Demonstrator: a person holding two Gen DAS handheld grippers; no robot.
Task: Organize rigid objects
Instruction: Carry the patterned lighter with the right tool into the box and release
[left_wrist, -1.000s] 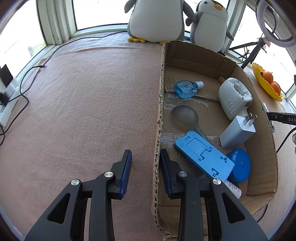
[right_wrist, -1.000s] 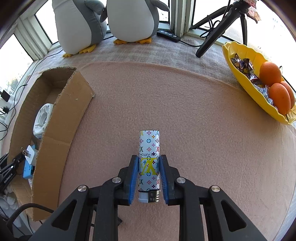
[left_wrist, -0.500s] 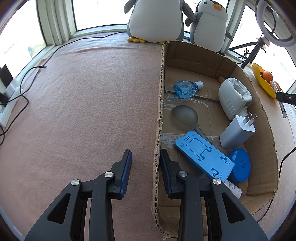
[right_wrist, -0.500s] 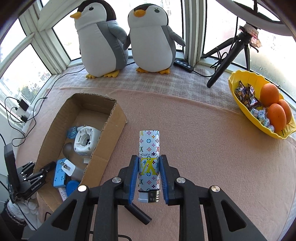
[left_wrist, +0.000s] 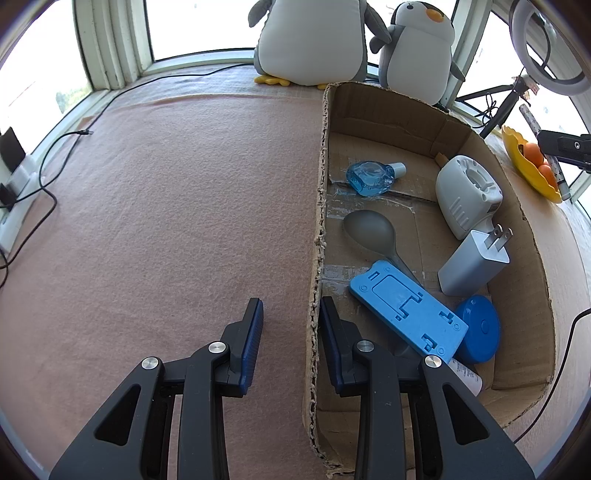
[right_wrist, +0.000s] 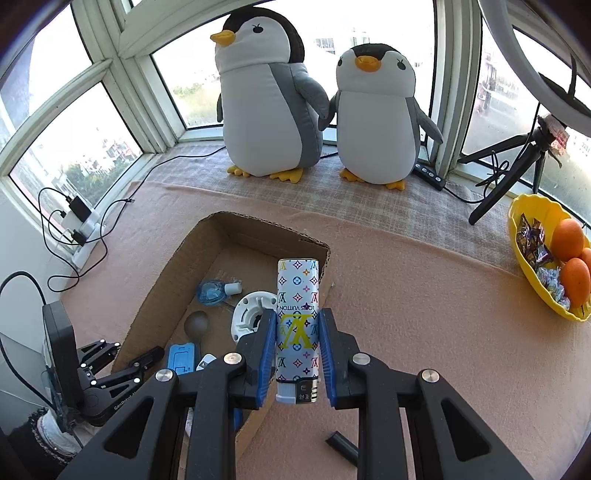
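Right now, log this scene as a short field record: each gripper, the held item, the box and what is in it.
left gripper: open, straddling the near wall of the cardboard box, holding nothing
right gripper: shut on the patterned lighter
lighter position: held above the box's right wall, not yet inside
box contents: blue bottle, grey spoon, white round device, charger plug, blue phone stand, blue disc
outside box: yellow fruit bowl, two penguin plushes
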